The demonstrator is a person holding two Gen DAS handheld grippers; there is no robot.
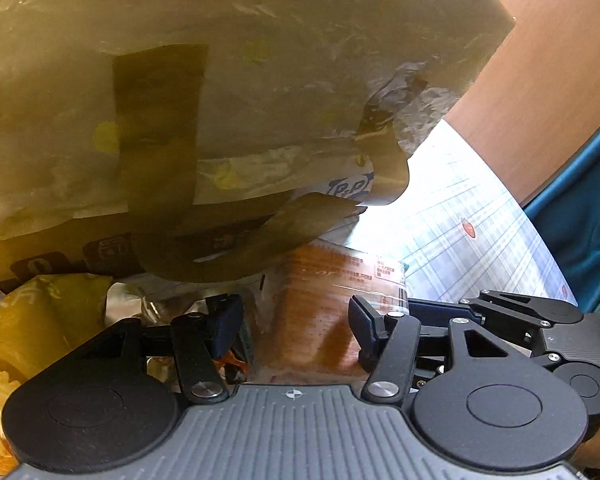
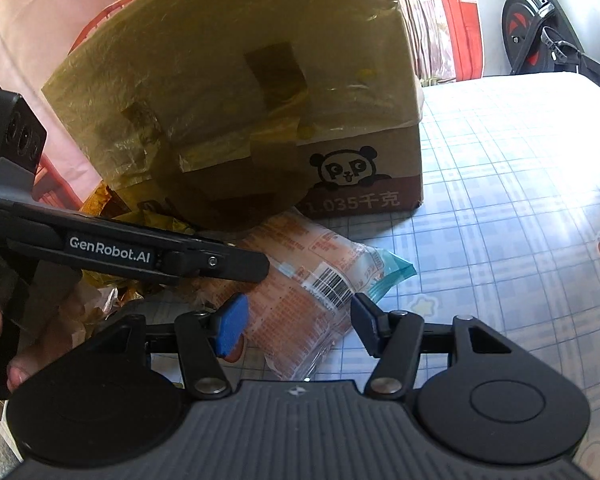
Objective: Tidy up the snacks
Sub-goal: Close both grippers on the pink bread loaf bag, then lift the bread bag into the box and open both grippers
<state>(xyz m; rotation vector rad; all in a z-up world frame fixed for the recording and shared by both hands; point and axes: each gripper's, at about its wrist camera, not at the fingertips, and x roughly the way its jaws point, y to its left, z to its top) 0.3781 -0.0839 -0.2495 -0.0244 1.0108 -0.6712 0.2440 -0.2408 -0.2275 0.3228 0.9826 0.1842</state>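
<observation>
A clear-wrapped orange snack pack (image 2: 300,288) with a barcode lies on the checked tablecloth in front of a taped cardboard box (image 2: 244,92) with a panda print. My right gripper (image 2: 296,324) is open, its fingers on either side of the pack's near end. My left gripper (image 1: 296,324) is open too, its fingers astride the same orange pack (image 1: 320,312); its body (image 2: 132,252) shows from the side in the right wrist view. The box's taped flap (image 1: 220,92) hangs over the left view.
Yellow and foil snack wrappers (image 1: 32,320) lie left of the pack, beside the box. The blue checked tablecloth (image 2: 520,200) stretches right. A red basket (image 2: 60,188) stands behind the box at left. A brown board (image 1: 540,92) stands to the right.
</observation>
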